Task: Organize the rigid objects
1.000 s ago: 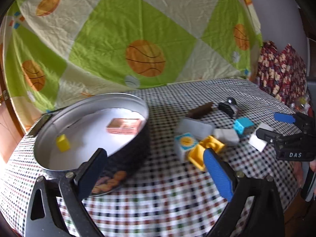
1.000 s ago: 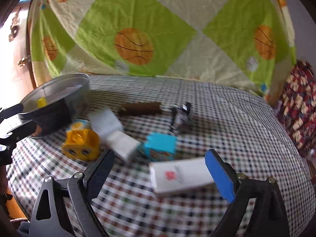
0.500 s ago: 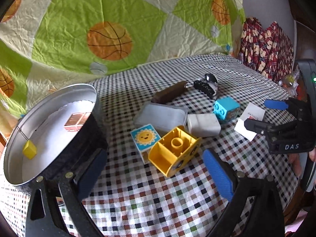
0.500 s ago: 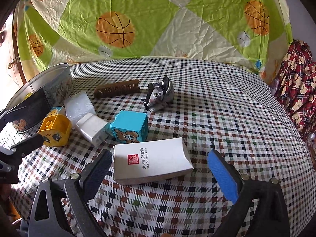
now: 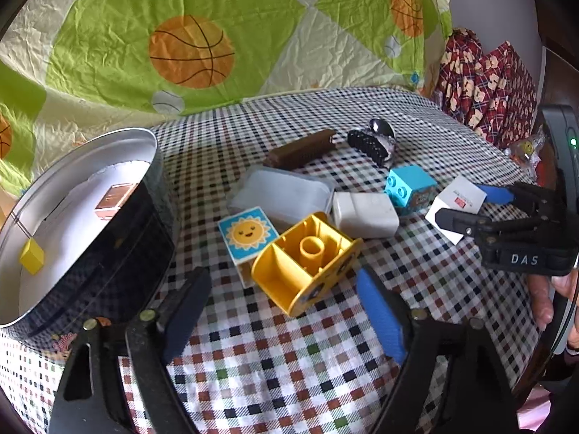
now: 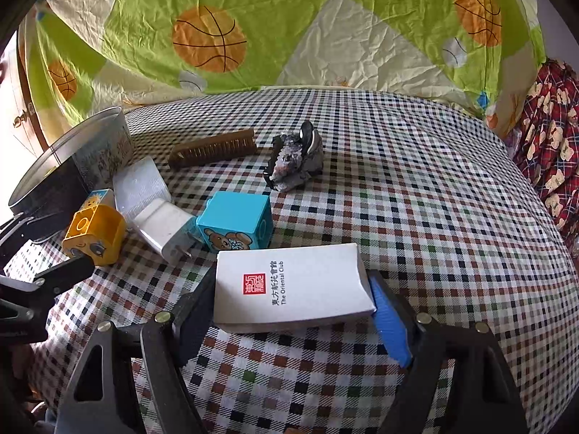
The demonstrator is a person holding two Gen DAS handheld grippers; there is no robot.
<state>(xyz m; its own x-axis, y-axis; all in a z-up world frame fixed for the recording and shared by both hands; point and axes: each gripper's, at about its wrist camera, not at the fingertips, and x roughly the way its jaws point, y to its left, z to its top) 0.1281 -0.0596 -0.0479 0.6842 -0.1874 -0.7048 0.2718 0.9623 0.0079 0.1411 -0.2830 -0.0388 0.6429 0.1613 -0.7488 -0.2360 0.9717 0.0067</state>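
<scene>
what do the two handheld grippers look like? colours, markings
Both the left gripper and the right gripper share one build: black angular plastic frames with brass-coloured pivot screws, one dark finger and one bright blue pad each. The right's body carries white "DAS" lettering.

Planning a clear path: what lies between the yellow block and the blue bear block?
A white charger lies between the yellow block and the blue bear block, touching the blue one; clearest in the right wrist view.

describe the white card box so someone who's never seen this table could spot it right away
Start at the round metal tin at the left of the checked tablecloth, then follow the cluster of toys toward the near edge. The white card box lies flat between the closing fingers of the right tool, beside the blue bear block. Only it bears a red seal and "The Oriental Club".
</scene>
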